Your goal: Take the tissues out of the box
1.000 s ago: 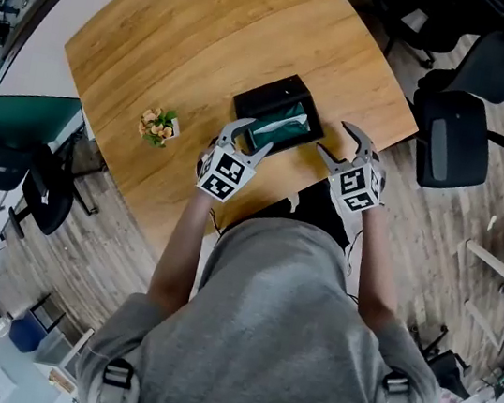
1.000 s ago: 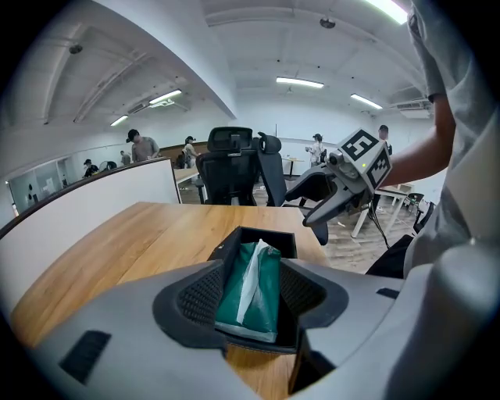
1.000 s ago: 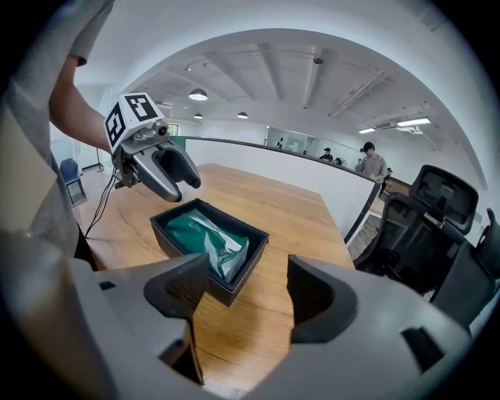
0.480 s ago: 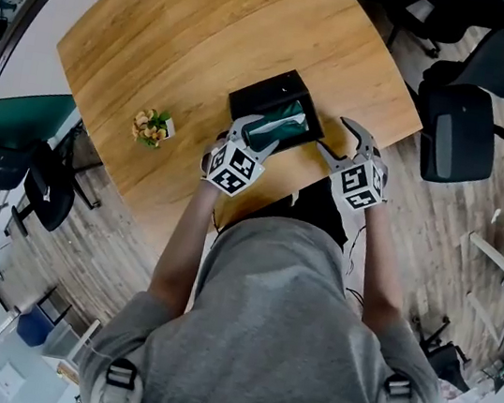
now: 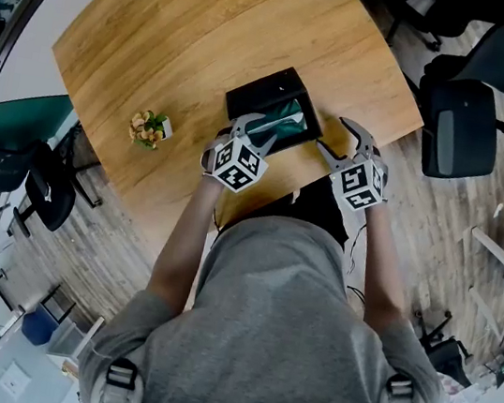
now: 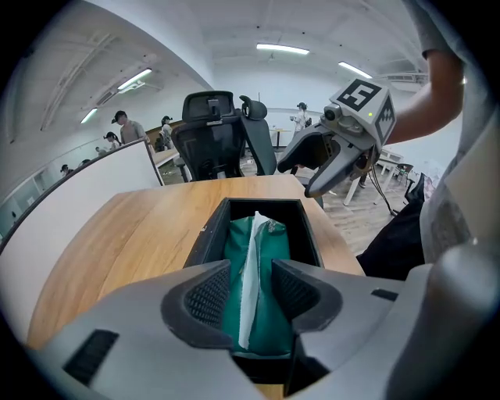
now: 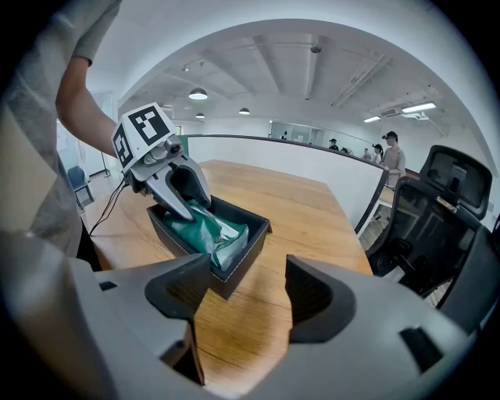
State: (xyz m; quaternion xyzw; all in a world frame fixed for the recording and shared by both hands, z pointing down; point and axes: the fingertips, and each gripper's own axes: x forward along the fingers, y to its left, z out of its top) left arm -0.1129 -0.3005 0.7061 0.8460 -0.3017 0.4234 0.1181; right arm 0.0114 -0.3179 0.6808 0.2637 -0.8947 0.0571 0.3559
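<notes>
Task item: an open-topped black box (image 5: 262, 91) lined with a green tissue pack (image 6: 267, 251); one white tissue (image 6: 250, 269) stands up from the slot along the pack's middle as a narrow, creased strip.
Item position: the box sits on the wooden table (image 5: 194, 25), close to the edge nearest the person and set at an angle to that edge.
Box condition: the walls (image 7: 234, 266) are upright, with pale stitching along the rim; the pack bulges slightly above the rim at one end.
Left gripper: the left gripper (image 6: 251, 291) is lowered over the near end of the box. Its jaws are closing at a medium gap with the white strip between them, and a sliver of green shows on either side of the strip, so the pads are not pressing it.
Right gripper: the right gripper (image 7: 248, 289) is held just beside the box, over bare wood by the table edge. Its jaws are spread wide with only the table surface between them.
Edges: the table edge runs just behind both grippers, with floor beyond it.
Open room: a broad stretch of bare tabletop lies beyond the box; a small flower pot (image 5: 150, 127) stands well apart on the left.
Off-table: an office chair (image 5: 457, 133) stands on the floor past the right-hand corner.
</notes>
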